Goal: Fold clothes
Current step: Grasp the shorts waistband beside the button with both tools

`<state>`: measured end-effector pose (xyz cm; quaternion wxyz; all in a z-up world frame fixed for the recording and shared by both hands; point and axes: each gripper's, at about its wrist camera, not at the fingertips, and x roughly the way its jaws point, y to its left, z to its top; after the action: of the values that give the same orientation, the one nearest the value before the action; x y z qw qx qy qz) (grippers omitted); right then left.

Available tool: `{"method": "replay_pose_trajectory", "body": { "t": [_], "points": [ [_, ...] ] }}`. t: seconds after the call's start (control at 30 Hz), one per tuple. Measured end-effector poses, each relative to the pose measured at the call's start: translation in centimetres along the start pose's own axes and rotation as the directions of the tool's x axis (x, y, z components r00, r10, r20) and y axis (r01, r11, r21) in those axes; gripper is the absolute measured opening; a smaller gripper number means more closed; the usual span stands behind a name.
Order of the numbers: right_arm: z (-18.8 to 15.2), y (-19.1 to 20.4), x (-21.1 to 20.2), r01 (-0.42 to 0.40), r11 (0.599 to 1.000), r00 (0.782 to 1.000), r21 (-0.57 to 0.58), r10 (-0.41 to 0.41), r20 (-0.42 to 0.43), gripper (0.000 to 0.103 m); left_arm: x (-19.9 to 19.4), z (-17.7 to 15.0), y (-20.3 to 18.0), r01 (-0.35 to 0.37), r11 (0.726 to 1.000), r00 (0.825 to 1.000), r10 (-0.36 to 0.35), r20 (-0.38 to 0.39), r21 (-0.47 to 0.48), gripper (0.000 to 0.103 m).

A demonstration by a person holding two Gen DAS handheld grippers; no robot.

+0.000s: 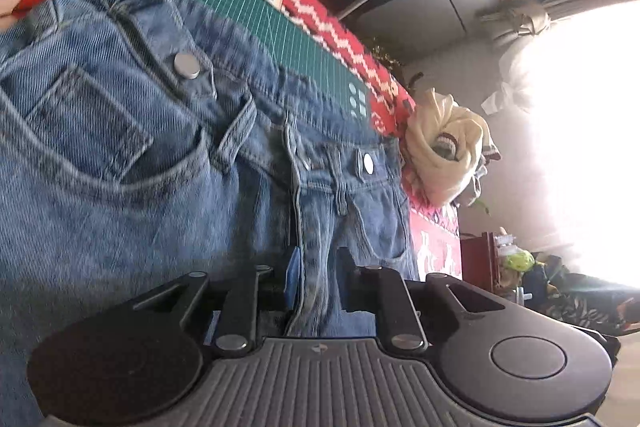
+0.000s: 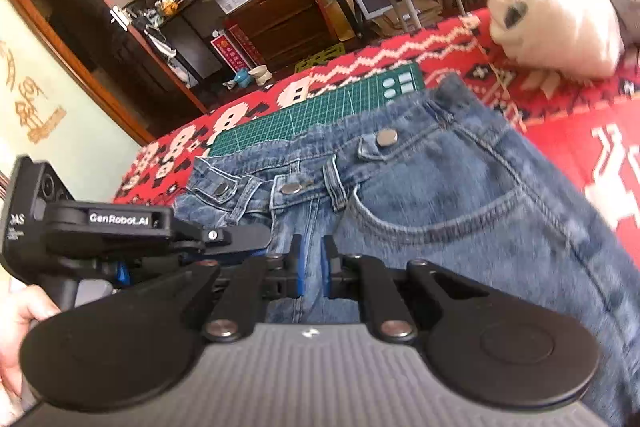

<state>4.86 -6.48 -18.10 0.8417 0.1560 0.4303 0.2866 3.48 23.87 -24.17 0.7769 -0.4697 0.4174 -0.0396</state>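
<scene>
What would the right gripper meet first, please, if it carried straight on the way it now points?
Denim: the right gripper already has the fly strip of the jeans between its fingers, so it would likely run up the fly toward the waistband button.

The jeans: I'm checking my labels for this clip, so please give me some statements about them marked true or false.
1. The jeans lie partly over a green cutting mat. True.
2. The cloth under them is plain blue. False: it is a red patterned cloth.
3. The right gripper has denim between its fingers. True.
4. The cream bundle sits on the jeans. False: it lies apart, beyond the waistband.
</scene>
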Motion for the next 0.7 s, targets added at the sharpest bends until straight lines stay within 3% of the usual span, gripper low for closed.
{"method": "replay_pose_trajectory", "body": {
  "t": [0.13, 0.23, 0.37, 0.43, 0.5, 0.53, 0.57, 0.7],
  "points": [
    [-0.5, -0.5, -0.4, -0.015, 0.999, 1.000, 0.028, 0.015, 0.001, 0.011, 0.1, -0.1, -0.1, -0.001, 1.000, 1.000, 0.001, -0.005, -0.014, 0.018],
    [-0.8, -0.7, -0.7, -0.023, 0.999, 1.000, 0.040, 0.023, 0.002, 0.011, -0.3, 0.0, -0.6, -0.034, 0.999, 0.999, 0.033, 0.026, 0.027, 0.006],
    [-1.1, -0.4, -0.7, -0.031, 0.999, 1.000, 0.045, 0.030, 0.007, 0.011, -0.3, -0.1, -1.0, -0.004, 0.999, 1.000, 0.003, 0.024, 0.048, 0.006],
    [-1.2, -0.3, -0.6, -0.036, 0.998, 0.999, 0.049, 0.036, 0.004, 0.011, -0.1, -0.2, -1.2, -0.045, 0.996, 0.999, 0.043, 0.027, 0.072, 0.006],
    [-1.3, -0.2, -0.5, -0.041, 0.998, 0.999, 0.051, 0.041, 0.002, 0.011, -0.2, -0.3, -1.1, -0.088, 0.992, 0.995, 0.084, 0.045, 0.093, 0.008],
    [-1.3, -0.1, -0.5, -0.043, 0.998, 0.999, 0.051, 0.043, 0.003, 0.011, -0.2, -0.3, -0.9, -0.097, 0.992, 0.994, 0.093, 0.049, 0.082, 0.014],
    [-1.3, -0.1, -0.5, -0.045, 0.998, 0.999, 0.050, 0.045, 0.004, 0.011, -0.3, -0.3, -0.4, -0.091, 0.994, 0.995, 0.088, 0.047, 0.056, 0.023],
    [-1.1, 0.0, -0.7, -0.047, 0.998, 0.999, 0.050, 0.047, 0.009, 0.011, -0.2, -0.3, 0.9, -0.003, 0.999, 1.000, 0.004, 0.023, -0.049, 0.027]
  ]
}}
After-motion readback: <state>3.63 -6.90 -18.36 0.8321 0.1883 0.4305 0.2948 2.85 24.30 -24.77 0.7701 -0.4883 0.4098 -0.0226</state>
